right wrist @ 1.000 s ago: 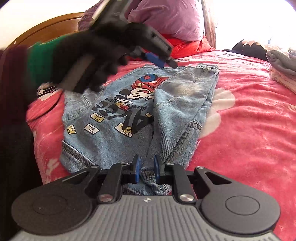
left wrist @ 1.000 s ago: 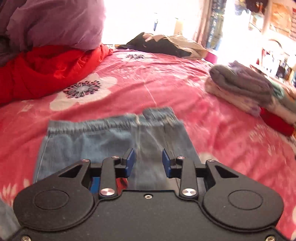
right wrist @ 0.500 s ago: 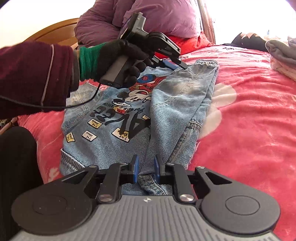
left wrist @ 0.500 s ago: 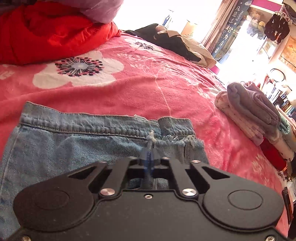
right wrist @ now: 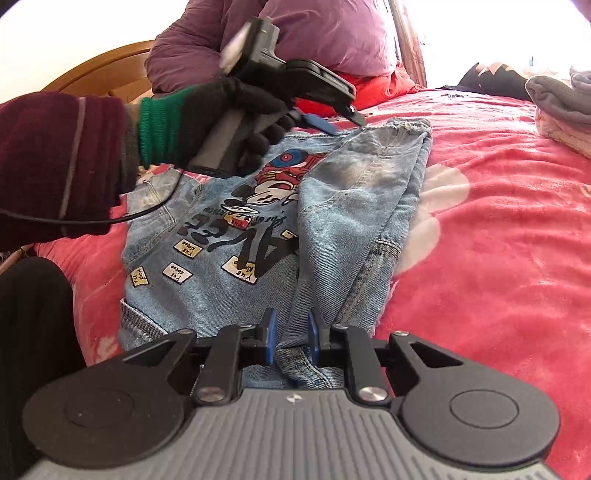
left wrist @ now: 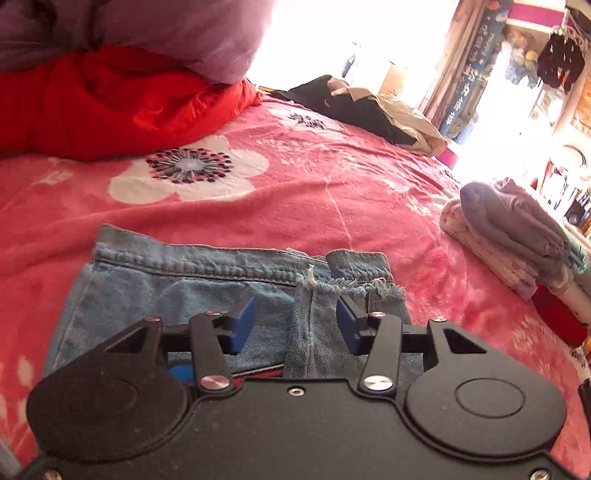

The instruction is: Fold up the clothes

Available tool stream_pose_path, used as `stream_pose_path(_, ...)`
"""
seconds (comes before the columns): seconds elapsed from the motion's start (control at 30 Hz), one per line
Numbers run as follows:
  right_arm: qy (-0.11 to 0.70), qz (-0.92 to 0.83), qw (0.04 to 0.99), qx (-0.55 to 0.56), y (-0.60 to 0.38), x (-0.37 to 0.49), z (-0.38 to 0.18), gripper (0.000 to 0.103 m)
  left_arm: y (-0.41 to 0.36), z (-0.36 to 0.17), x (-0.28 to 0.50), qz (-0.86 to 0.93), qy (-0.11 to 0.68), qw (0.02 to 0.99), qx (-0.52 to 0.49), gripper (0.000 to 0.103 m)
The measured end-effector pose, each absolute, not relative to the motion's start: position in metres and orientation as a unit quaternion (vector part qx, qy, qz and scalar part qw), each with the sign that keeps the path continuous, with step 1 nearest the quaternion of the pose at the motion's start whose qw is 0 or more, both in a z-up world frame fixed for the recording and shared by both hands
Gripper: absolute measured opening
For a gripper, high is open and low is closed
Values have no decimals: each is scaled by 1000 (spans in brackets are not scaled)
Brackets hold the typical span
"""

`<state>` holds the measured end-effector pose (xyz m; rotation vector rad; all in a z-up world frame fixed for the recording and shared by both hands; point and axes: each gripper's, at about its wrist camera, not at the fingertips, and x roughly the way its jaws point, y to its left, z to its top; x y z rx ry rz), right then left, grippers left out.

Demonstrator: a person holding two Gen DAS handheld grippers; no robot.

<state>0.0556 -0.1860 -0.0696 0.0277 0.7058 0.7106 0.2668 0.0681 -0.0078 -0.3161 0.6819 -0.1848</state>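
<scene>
**Denim garment half folded on the pink bed**

Pink, flower-printed bedding point(left wrist: 303, 192) fills the left wrist view, with a red quilt point(left wrist: 110, 107) and a purple pillow point(left wrist: 177, 33) heaped at its far left. We see a dark garment point(left wrist: 351, 107) lying near the bright window and a stack of folded clothes point(left wrist: 517, 236) at the right edge of the bed. Just ahead of our left gripper point(left wrist: 295, 323) lies the denim garment point(left wrist: 192, 280), its frayed hem toward the far side. The blue pads stand apart; the jaws have just been opening, and they press on nothing, though a seam of denim runs beneath the gap.

Turning to the right wrist view, we find the same bedding point(right wrist: 498, 240) under the denim garment point(right wrist: 236, 266), which lies flat with its cartoon print and lettered patches facing up and one side folded over along the right. Our right gripper point(right wrist: 291, 341) sits at the near edge with its jaws narrowly set, and a bunched fold of denim rises between the blue pads, which pinch it. Farther off, a black-gloved hand point(right wrist: 221, 114) with a green cuff and maroon sleeve holds the left gripper point(right wrist: 340, 122) over the garment's far hem, its fingers spread. A wooden headboard point(right wrist: 99, 77) shows behind the hand, and the folded clothes point(right wrist: 557, 107) sit at the far right.
</scene>
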Motion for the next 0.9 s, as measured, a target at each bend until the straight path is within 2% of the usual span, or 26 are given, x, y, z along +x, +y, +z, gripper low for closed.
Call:
stream_pose_path(0.13,326,335,883,38,-195,53,-63,21,120,3,210,-48,311,925,-215,47)
stream_pose_path(0.27,313,320,891,81,-209,52,-56,32,184,-5,128,16,298,901,-315,47)
stream_pose_path(0.43,313,295,897,105,-215,52,-56,34,203,-26,42,99,317,866,-373,47)
stream_pose_path(0.6,317,270,901,121,-220,51,-58,35,207,-37,24,131,330,844,-402,47)
stream_pose_path(0.7,320,256,903,131,-226,50,-61,37,216,-51,22,119,334,815,-457,47)
stream_pose_path(0.77,323,247,903,137,-230,49,-62,41,217,-62,18,111,341,796,-488,47)
stream_pose_path(0.9,327,238,904,142,-233,48,-65,43,203,-62,13,96,341,798,-487,46)
